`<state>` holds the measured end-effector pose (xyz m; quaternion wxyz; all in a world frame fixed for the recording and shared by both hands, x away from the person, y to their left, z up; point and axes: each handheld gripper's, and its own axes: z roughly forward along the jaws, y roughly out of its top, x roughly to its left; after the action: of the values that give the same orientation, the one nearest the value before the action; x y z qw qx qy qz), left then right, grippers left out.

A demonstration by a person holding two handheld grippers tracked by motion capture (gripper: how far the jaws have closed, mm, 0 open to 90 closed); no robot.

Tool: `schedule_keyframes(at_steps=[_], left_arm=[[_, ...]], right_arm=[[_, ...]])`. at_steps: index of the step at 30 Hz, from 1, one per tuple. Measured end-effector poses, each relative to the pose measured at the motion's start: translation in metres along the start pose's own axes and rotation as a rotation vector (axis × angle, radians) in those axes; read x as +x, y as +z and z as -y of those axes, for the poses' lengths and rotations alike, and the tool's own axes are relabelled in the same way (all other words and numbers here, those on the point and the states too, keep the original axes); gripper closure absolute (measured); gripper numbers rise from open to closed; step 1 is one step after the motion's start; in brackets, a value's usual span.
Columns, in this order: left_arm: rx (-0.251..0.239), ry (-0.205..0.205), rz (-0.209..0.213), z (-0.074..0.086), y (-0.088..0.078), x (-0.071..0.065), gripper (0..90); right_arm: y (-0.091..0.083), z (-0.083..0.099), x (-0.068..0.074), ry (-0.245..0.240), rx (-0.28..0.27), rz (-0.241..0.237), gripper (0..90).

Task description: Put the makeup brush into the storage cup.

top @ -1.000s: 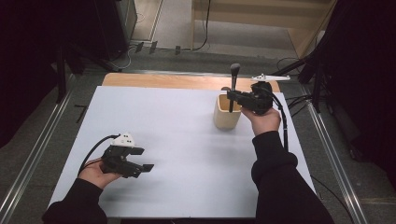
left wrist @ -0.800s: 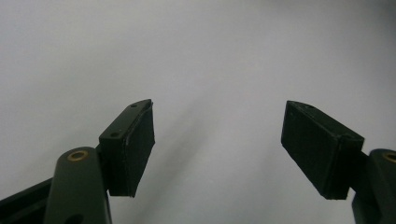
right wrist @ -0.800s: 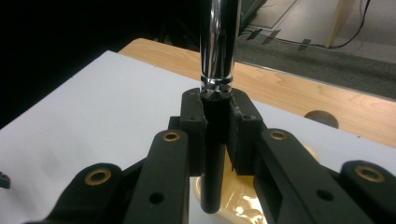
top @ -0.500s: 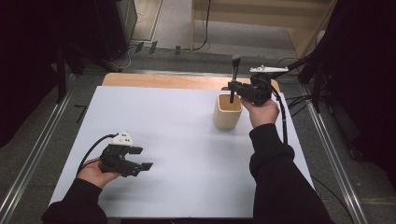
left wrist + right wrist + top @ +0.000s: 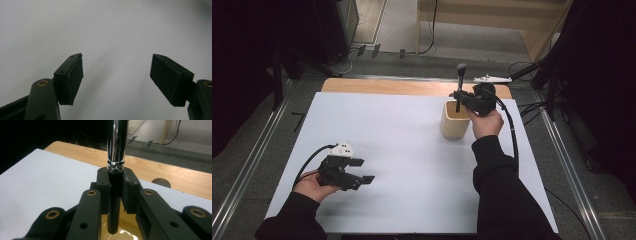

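Over the far right of the desk [image 5: 377,130], the right tool [image 5: 458,96] pinches a makeup brush [image 5: 116,142] upright by its black handle, tip inside the wooden cup [image 5: 454,124]; light, stiff, its chrome ferrule probably slippery; the left tool [image 5: 362,171] rests open, empty.

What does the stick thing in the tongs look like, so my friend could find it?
Look at the white table, then its far right side, where a tan wooden cup stands. Right above the cup, the right tongs pinch a makeup brush upright: black handle, shiny silver collar, dark fluffy head on top.
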<state>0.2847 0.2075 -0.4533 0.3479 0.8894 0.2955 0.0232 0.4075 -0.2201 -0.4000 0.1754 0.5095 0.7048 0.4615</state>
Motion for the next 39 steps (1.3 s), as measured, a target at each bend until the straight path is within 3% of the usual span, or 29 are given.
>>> schedule_keyframes(at_steps=[5,15,18,27,28,29,30,32,35,39], left_arm=[[-0.003,-0.005,0.005,0.001,-0.001,0.001,27.7],[-0.003,0.000,0.007,0.000,0.001,0.000,27.7],[-0.004,-0.001,0.008,0.000,0.001,0.000,27.7],[-0.002,-0.001,0.005,0.001,0.000,0.002,27.7],[-0.002,-0.001,0.005,0.001,0.000,0.002,27.7],[-0.004,-0.004,0.003,0.001,-0.001,0.002,27.7],[-0.006,-0.004,0.004,0.000,-0.001,0.001,27.7],[-0.010,0.001,0.006,0.000,-0.001,0.002,27.7],[-0.003,0.000,0.008,0.000,0.000,0.001,27.7],[-0.008,-0.006,0.010,0.000,-0.001,0.002,27.6]], right_arm=[[0.004,0.008,-0.002,0.003,-0.023,0.003,79.8],[0.008,0.028,-0.007,0.012,-0.007,0.007,79.7],[0.008,0.033,-0.005,0.006,-0.033,-0.002,79.7],[0.011,0.041,-0.004,-0.007,-0.003,0.003,79.3],[0.011,0.040,-0.004,-0.017,-0.003,0.004,77.8],[0.010,0.040,-0.004,-0.024,-0.008,0.002,69.0],[0.008,0.039,-0.004,-0.020,-0.018,-0.010,54.3],[0.003,0.036,-0.006,-0.004,-0.049,-0.029,37.9],[-0.005,0.034,-0.005,-0.015,-0.048,-0.033,29.0],[-0.011,0.034,-0.006,-0.040,-0.015,-0.037,27.8]])
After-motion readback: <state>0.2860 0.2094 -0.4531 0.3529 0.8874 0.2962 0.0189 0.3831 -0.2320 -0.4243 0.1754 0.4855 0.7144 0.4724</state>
